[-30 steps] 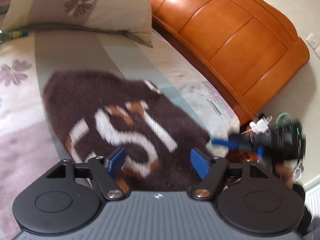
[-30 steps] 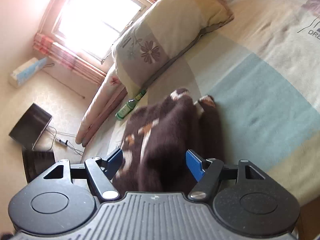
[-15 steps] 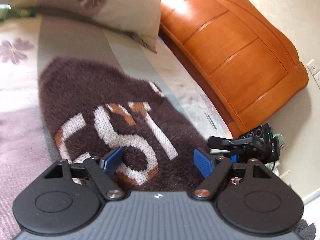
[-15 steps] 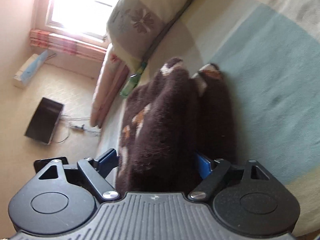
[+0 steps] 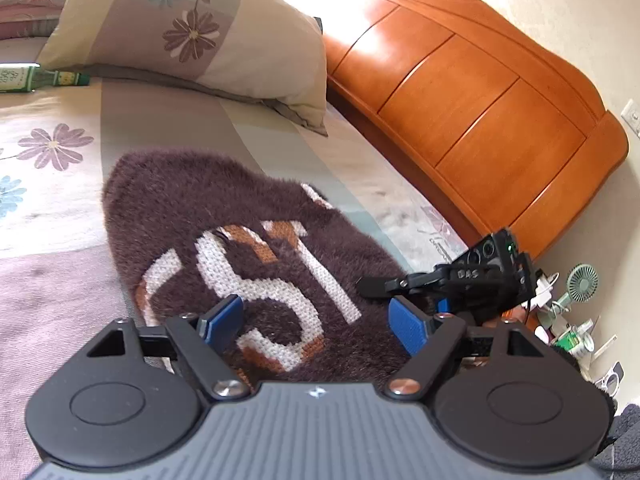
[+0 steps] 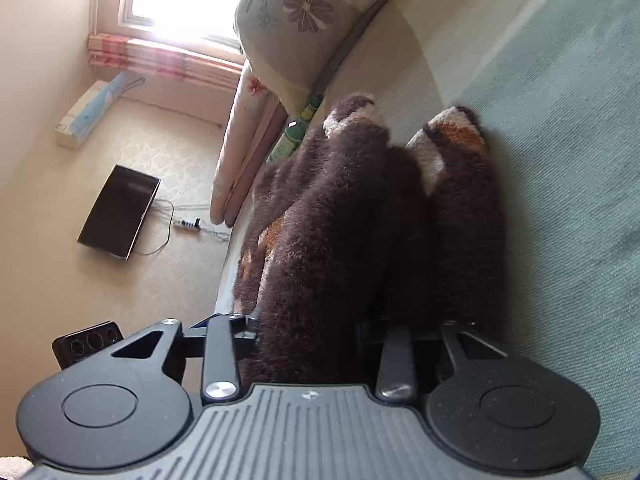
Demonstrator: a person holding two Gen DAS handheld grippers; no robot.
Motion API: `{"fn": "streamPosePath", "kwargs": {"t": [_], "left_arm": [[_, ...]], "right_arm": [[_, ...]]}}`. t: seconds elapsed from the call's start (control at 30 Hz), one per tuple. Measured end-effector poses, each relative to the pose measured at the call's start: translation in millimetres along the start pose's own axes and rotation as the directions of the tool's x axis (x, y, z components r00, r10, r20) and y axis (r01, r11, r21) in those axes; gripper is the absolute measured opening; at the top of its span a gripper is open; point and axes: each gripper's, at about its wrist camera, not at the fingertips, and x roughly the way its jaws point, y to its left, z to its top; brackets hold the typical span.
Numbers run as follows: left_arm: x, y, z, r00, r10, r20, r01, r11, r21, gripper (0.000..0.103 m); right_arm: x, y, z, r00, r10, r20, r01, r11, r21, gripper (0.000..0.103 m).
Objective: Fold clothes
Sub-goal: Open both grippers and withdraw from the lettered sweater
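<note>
A fluffy dark brown sweater (image 5: 224, 208) with white and orange letters lies flat on the bed. My left gripper (image 5: 316, 316) hovers open over its near edge, with nothing pinched between the blue pads (image 5: 224, 314). At the sweater's right edge, my right gripper (image 5: 400, 284) reaches in from the side. In the right wrist view its jaws are closing on a thick fold of the sweater (image 6: 340, 200); the right gripper (image 6: 316, 320) has its pads buried in the fur. Two cuffs (image 6: 452, 132) point away from it.
A flowered pillow (image 5: 192, 28) and a green bottle (image 5: 40, 78) lie beyond the sweater. The orange wooden headboard (image 5: 460, 80) runs along the right, with a small fan (image 5: 582, 278) and clutter below it. A black device (image 6: 120, 212) lies on the floor past the bed's edge.
My right gripper came down and in over the sweater's side, and its jaws narrowed onto the fold. My left gripper edged forward a little and stayed open.
</note>
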Motion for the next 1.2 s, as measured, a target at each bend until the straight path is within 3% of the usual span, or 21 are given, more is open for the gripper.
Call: {"fn": "streamPosePath", "kwargs": {"t": [0.17, 0.3, 0.57, 0.67, 0.77, 0.87, 0.93, 1.0, 1.07, 1.17, 1.2], "left_arm": [[-11.4, -2.6, 2.0, 1.000, -0.006, 0.019, 0.005, 1.000, 0.013, 0.080], [-7.3, -3.7, 1.7, 0.998, -0.057, 0.025, 0.056, 0.998, 0.018, 0.080], [22.9, 9.9, -3.9, 0.997, -0.054, -0.064, 0.051, 0.998, -0.041, 0.084], [25.5, 6.6, 0.3, 0.995, -0.030, -0.093, 0.028, 0.999, -0.030, 0.084], [28.3, 0.4, 1.8, 0.993, -0.007, -0.120, 0.008, 1.000, 0.010, 0.084], [30.1, -1.4, 2.1, 0.992, -0.002, -0.128, 0.004, 1.000, 0.017, 0.085], [30.4, -0.5, 1.7, 0.992, -0.006, -0.127, 0.006, 1.000, 0.005, 0.085], [29.7, 1.2, 1.4, 0.992, -0.007, -0.124, 0.006, 1.000, -0.012, 0.085], [28.7, 2.5, 1.2, 0.992, -0.010, -0.124, 0.006, 0.999, -0.032, 0.085], [27.8, 6.8, 3.8, 0.992, -0.017, -0.129, 0.007, 0.997, -0.073, 0.086], [27.3, 7.7, 4.0, 0.991, -0.019, -0.132, 0.009, 0.997, -0.077, 0.086]], "right_arm": [[-23.1, 20.6, -0.7, 0.996, -0.055, 0.068, 0.059, 0.996, -0.068, 0.035], [-26.3, 10.0, 6.1, 0.993, -0.105, 0.055, 0.106, 0.994, -0.015, 0.036], [-29.2, -5.6, -8.2, 0.989, -0.129, 0.073, 0.127, 0.991, 0.038, 0.037], [-39.9, 17.3, -14.7, 0.974, -0.201, 0.100, 0.203, 0.979, -0.014, 0.045], [-67.5, 54.0, -27.6, 0.939, -0.287, 0.187, 0.314, 0.940, -0.133, 0.047], [-86.2, 96.7, -44.7, 0.932, -0.261, 0.252, 0.325, 0.910, -0.257, 0.047], [-79.3, 127.5, -52.1, 0.934, -0.254, 0.253, 0.334, 0.872, -0.357, 0.045], [-58.6, 146.9, -58.6, 0.919, -0.306, 0.247, 0.389, 0.805, -0.448, 0.038], [-31.5, 149.7, -55.8, 0.910, -0.350, 0.222, 0.414, 0.766, -0.492, 0.029], [-6.1, 131.7, -55.1, 0.862, -0.453, 0.227, 0.500, 0.690, -0.523, 0.025], [-3.0, 122.8, -58.0, 0.845, -0.484, 0.228, 0.524, 0.665, -0.532, 0.016]]}}
